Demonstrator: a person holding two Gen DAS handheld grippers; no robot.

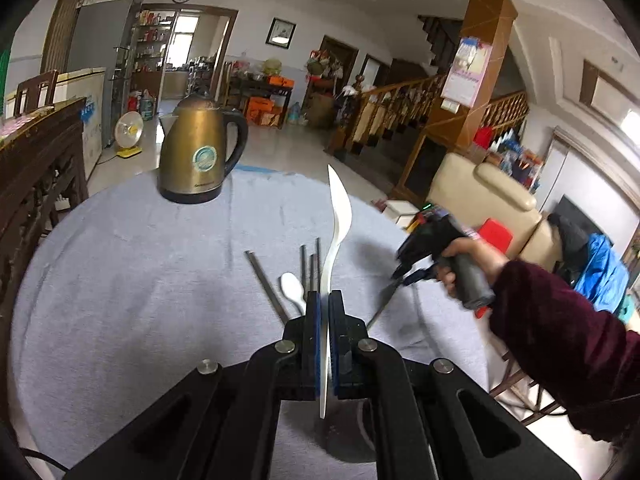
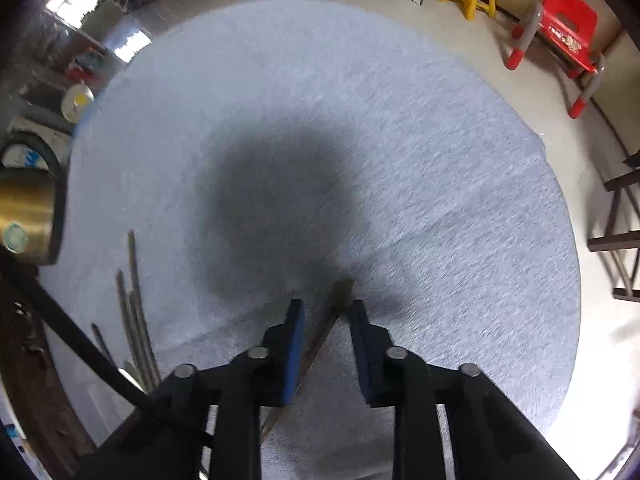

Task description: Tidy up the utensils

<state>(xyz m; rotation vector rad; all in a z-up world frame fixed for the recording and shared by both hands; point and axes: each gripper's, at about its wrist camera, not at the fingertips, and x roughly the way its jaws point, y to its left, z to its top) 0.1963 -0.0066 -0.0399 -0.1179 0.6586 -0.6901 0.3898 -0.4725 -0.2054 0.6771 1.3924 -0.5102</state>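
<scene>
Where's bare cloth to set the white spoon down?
Free: the wide stretch of grey tablecloth ahead and right of the right gripper, out to the table edge; also the left side below the kettle. Crowded: centre, where chopsticks and a small spoon lie just ahead of the left gripper holding the white spoon.

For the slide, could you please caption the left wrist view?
Left gripper clamps a white spoon above chopsticks on the grey cloth, kettle behind.
</scene>
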